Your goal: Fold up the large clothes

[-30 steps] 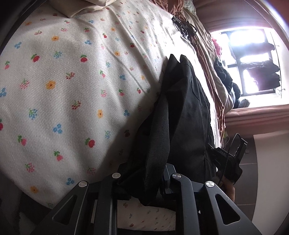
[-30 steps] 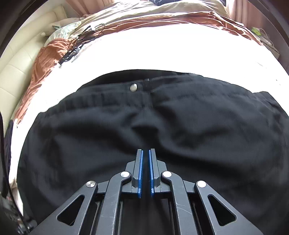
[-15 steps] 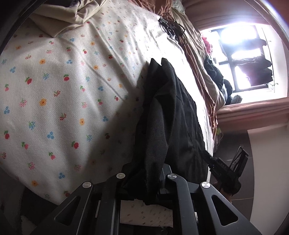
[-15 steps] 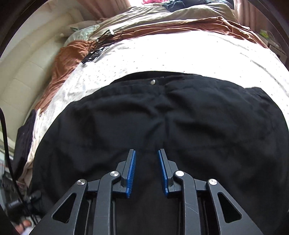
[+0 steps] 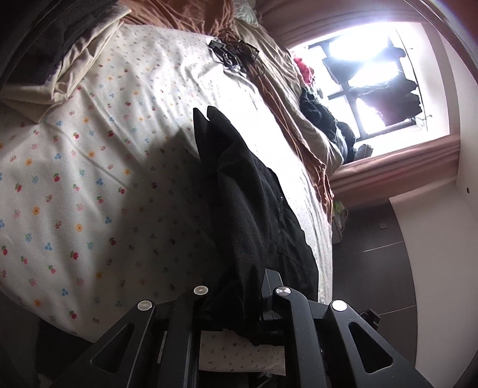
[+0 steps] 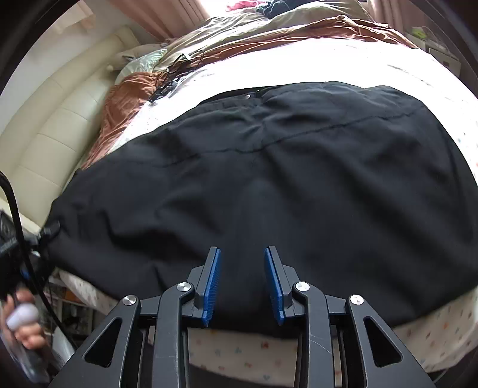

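Observation:
A large pair of black trousers (image 6: 269,185) lies spread on the floral bedsheet (image 6: 442,337), waistband and button toward the far side. In the left wrist view the black trousers (image 5: 245,215) rise in a lifted ridge off the bed. My left gripper (image 5: 233,301) is shut on a bunched edge of that fabric, which fills the gap between its fingers. My right gripper (image 6: 242,280) hovers over the near hem with its jaws opening. Its blue pads (image 6: 212,283) stand apart with nothing between them, the cloth lying below.
A floral sheet (image 5: 74,185) covers the bed, with a brown blanket (image 6: 125,98) and beige bedding (image 6: 269,27) at the far side. Black cables (image 5: 233,53) lie on the bed. A cream padded headboard (image 6: 50,131) stands left. A hand (image 6: 24,325) shows at the lower left.
The left gripper has risen with the black fabric, drawing it up off the bed. The right gripper's pads have parted and it has pulled back toward the near hem, showing more of the trousers.

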